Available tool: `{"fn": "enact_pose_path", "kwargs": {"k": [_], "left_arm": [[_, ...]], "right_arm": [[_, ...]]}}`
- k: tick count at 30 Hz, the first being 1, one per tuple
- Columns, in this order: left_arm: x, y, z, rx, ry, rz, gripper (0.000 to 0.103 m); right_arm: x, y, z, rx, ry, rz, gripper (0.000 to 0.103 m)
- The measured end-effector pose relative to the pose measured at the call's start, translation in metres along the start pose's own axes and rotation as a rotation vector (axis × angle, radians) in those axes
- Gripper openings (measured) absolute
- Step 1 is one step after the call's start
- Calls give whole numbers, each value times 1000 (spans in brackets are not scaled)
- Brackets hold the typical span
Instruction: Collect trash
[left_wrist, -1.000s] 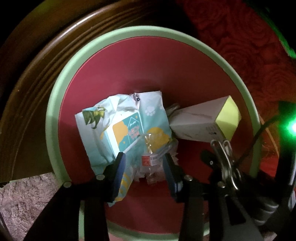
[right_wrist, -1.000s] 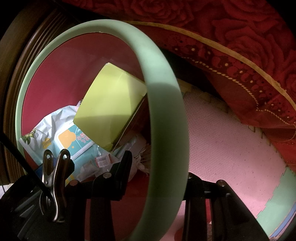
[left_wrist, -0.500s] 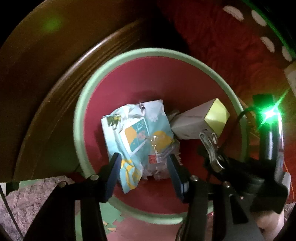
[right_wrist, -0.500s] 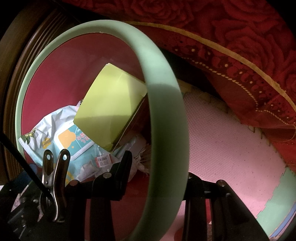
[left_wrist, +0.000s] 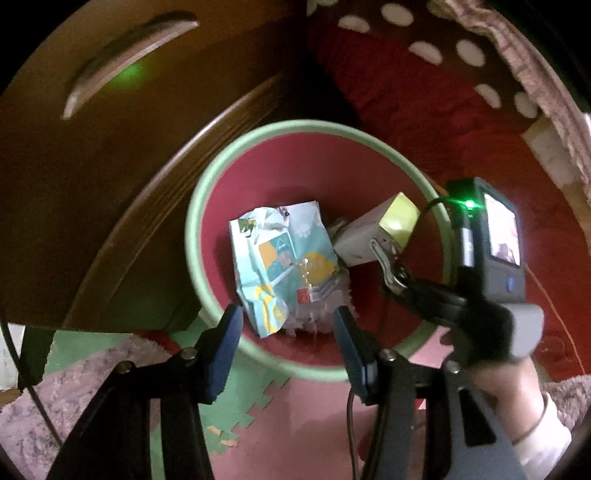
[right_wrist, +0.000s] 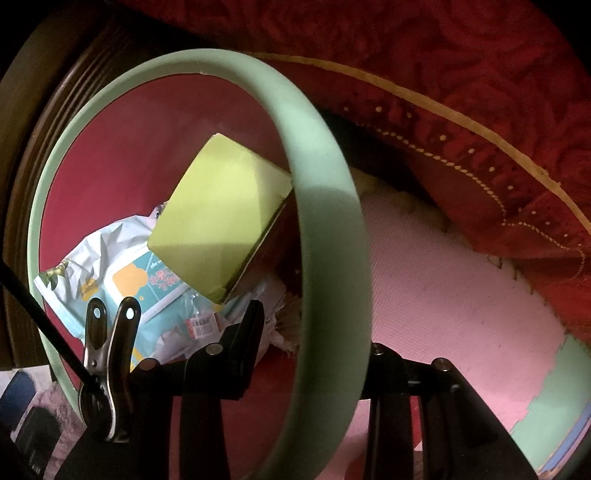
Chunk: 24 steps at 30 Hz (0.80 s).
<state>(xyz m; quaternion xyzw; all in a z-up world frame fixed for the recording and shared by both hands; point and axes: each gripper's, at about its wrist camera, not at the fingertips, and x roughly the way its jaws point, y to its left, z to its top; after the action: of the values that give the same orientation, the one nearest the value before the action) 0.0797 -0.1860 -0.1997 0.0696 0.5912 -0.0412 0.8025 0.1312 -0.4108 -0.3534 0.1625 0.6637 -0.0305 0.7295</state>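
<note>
Left tool, nearest the lens: jaws apart with nothing between them, having just opened further, hanging above the bin. Right tool: jaws straddling the pale green rim of the bin, one finger inside and one outside, apparently clamped on it to steady it.

Within the bin, on its red bottom: a crumpled wipes packet, a small clear wrapper with a red label lying on it, and a cardboard box with a yellow-green end, leaning against the inner wall.

Handling, judged: the packet and wrapper are light, soft and slippery film, best pinched at a raised fold; the box is light, stiff but crushable, best taken across its narrow sides.

Beyond and around: foam floor mat in pink and green, shaggy rug, dark wooden furniture close against the bin, red patterned bedcover hanging near it. The furniture and the bedcover crowd the approach.
</note>
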Motion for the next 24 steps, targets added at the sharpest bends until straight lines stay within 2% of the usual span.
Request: {"fn": "enact_pose_path", "kwargs": {"k": [8,15,19,24], "left_arm": [[-33,2,-8,19,-70,7,54],[-54,-2,-10,15,-136,-9,54],[-60,0,-10,8,-168,-8,54],[-58,7,-8,-27,-170,-20,54]], "right_arm": [[-8,1,-4,-33,-44,-47,38],[-16,21,-10,-65,-62,-80,38],[-16,28,-12,-55,-61,-90,38],[-10,42,-15,-56,-66,-113,38]]}}
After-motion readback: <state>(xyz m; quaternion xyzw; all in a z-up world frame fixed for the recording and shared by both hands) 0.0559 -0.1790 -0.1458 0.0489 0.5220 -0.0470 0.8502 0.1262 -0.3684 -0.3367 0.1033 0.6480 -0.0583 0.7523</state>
